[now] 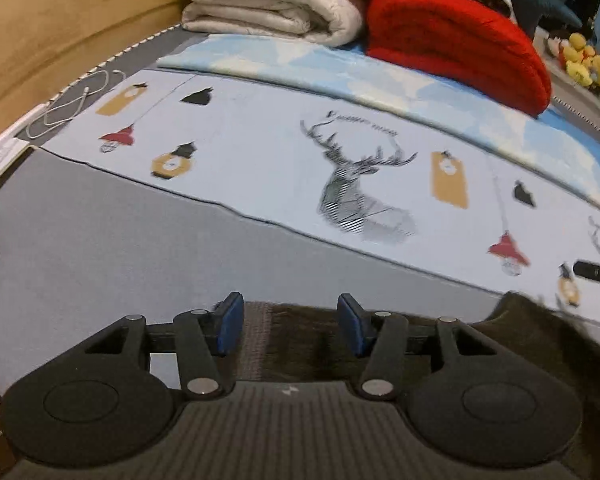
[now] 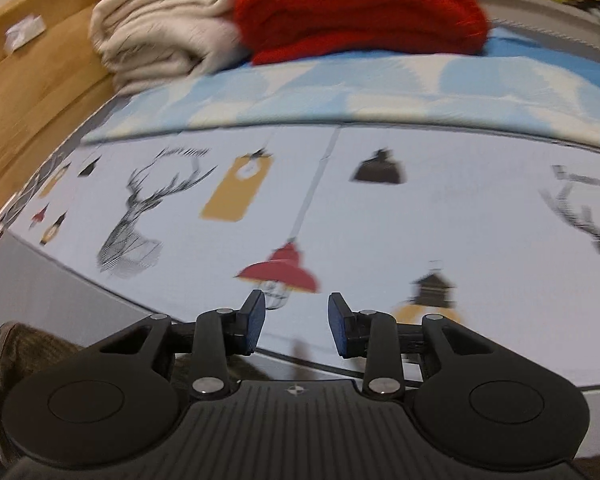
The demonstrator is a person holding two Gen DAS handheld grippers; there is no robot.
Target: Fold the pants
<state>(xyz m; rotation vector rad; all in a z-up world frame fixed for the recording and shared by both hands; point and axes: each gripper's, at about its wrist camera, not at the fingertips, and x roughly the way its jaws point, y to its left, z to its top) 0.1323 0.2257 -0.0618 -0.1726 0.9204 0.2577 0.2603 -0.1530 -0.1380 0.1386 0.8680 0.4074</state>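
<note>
The dark brown pants (image 1: 532,344) lie on the grey bed surface (image 1: 100,240), right under my left gripper (image 1: 291,323). Its blue pads (image 1: 230,322) stand well apart and open, above a ribbed hem or waistband of the pants, and I see no fabric pinched between them. In the right wrist view, my right gripper (image 2: 296,324) is open over the deer-print sheet (image 2: 380,232) with nothing between its fingers. A bunched part of the pants (image 2: 24,356) shows at that view's lower left, beside the gripper body and apart from its pads.
A folded cream blanket (image 1: 268,0) and a red blanket (image 1: 456,40) are stacked at the far end on a blue quilt (image 1: 340,72). A wooden bed side (image 1: 60,32) runs along the left, with a white cable (image 1: 72,104) near it. Yellow plush toys (image 1: 588,64) sit far right.
</note>
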